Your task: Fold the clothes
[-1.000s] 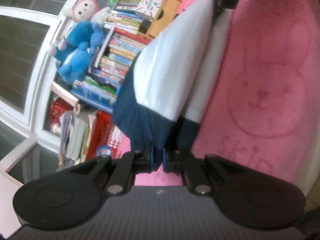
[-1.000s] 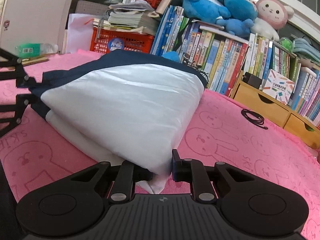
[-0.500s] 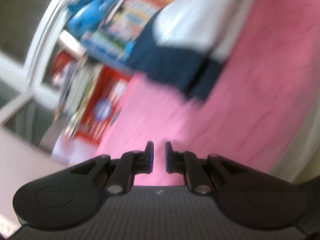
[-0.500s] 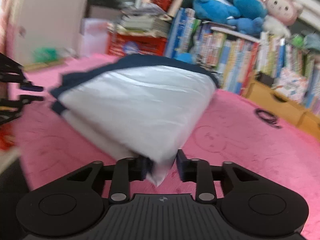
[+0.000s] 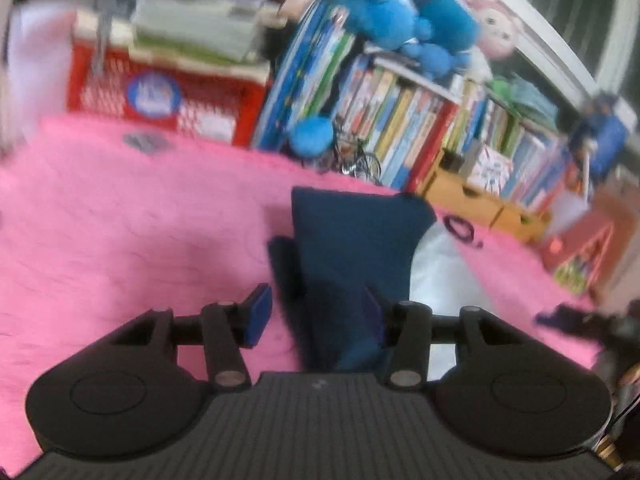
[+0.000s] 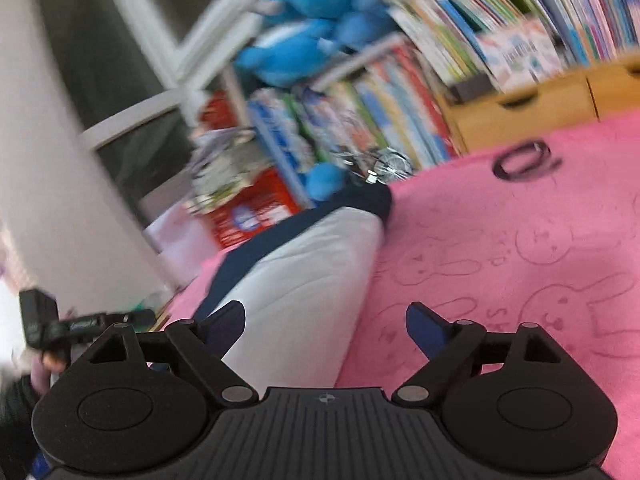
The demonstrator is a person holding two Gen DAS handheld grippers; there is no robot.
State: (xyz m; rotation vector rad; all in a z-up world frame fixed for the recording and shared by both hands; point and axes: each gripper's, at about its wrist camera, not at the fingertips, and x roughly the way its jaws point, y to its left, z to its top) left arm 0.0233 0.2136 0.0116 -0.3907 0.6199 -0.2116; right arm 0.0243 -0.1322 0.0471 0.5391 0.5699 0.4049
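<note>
A folded white and navy garment (image 5: 352, 248) lies on the pink bunny-print blanket (image 5: 140, 220). In the left wrist view its navy end reaches between the fingers of my left gripper (image 5: 316, 312), which is open around it. In the right wrist view the white part of the garment (image 6: 304, 280) runs away from my right gripper (image 6: 326, 320), which is wide open with the cloth between its fingers, nearer the left one. Both views are blurred by motion.
A bookshelf (image 5: 420, 120) with blue plush toys (image 5: 400, 12), a red basket (image 5: 160, 84) and wooden drawers (image 6: 520, 112) line the far edge of the blanket. A black cable loop (image 6: 520, 160) lies on the blanket to the right.
Both grippers have let go of the garment and opened. The left gripper swung round to face the bookshelf, and the right view tilted and moved along the garment.
</note>
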